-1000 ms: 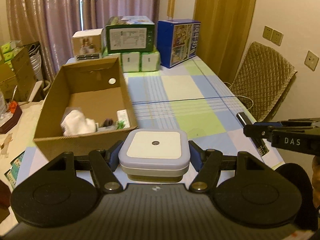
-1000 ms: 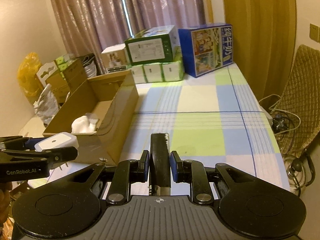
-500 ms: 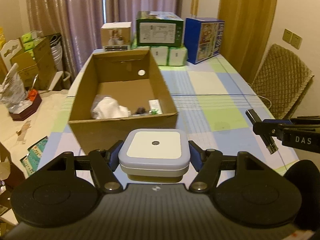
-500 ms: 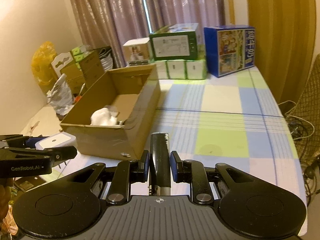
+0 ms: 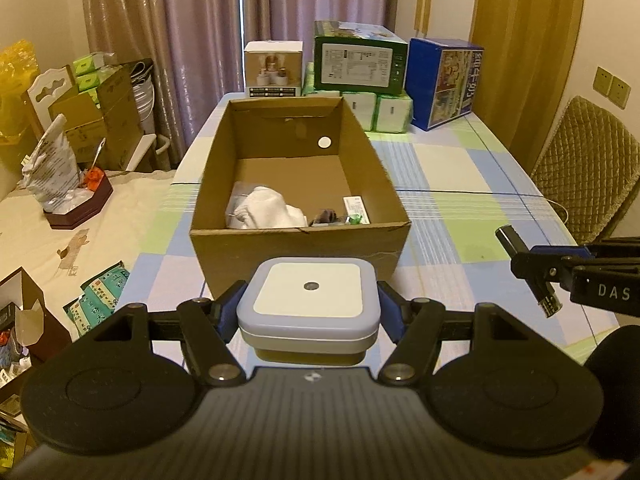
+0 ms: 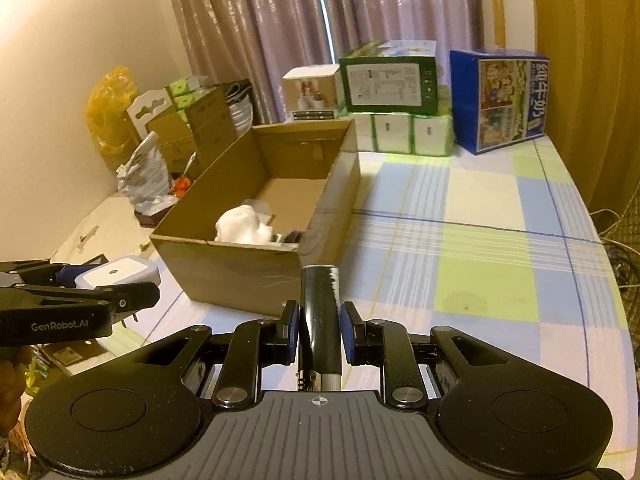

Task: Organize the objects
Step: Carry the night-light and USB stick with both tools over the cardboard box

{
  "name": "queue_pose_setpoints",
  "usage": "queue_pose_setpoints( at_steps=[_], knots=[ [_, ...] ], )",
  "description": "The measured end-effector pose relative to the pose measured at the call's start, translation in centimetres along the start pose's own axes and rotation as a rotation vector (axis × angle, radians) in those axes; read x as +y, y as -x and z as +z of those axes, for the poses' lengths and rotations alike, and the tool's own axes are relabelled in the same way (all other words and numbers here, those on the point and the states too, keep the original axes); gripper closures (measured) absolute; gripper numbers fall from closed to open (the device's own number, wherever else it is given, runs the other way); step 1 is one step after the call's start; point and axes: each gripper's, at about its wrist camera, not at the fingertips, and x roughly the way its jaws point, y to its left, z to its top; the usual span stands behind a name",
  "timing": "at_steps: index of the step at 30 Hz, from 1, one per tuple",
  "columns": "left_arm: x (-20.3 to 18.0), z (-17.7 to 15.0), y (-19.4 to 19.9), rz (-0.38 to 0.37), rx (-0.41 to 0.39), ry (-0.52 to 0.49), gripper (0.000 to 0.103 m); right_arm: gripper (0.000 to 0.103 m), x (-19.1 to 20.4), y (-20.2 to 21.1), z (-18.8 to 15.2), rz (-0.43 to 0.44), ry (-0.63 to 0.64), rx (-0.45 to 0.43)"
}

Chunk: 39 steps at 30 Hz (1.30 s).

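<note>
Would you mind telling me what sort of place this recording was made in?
Most likely a lived-in room at home, perhaps a dining room. A checked tablecloth covers the table, a padded chair stands beside it, curtains hang behind, and stacked product boxes suggest household storage.

Matt brown cardboard for the open box (image 5: pixel 300 240), with rough torn edge at the front rim. Smooth plastic on the square night light (image 5: pixel 308 304), white top and pale lilac sides, slightly satin. Glossy black plastic on the slim cylinder (image 6: pixel 320 312), with bright reflections. Matt black plastic on the left gripper (image 5: pixel 308 316) and right gripper (image 6: pixel 320 328), blue rubber-like pads on fingers (image 6: pixel 290 330). Woven checked cloth over the worktop (image 6: pixel 480 240). Soft white fabric bundle (image 5: pixel 268 210) inside the box.
</note>
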Motion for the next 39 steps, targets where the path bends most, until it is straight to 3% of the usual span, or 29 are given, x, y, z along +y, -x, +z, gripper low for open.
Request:
queue_pose_setpoints(
  at_steps=[39],
  knots=[
    [3.3,0.8,-2.2,0.026,0.029,0.021,0.040,0.084,4.1,-5.3,2.9,0.068,0.077,0.041]
  ],
)
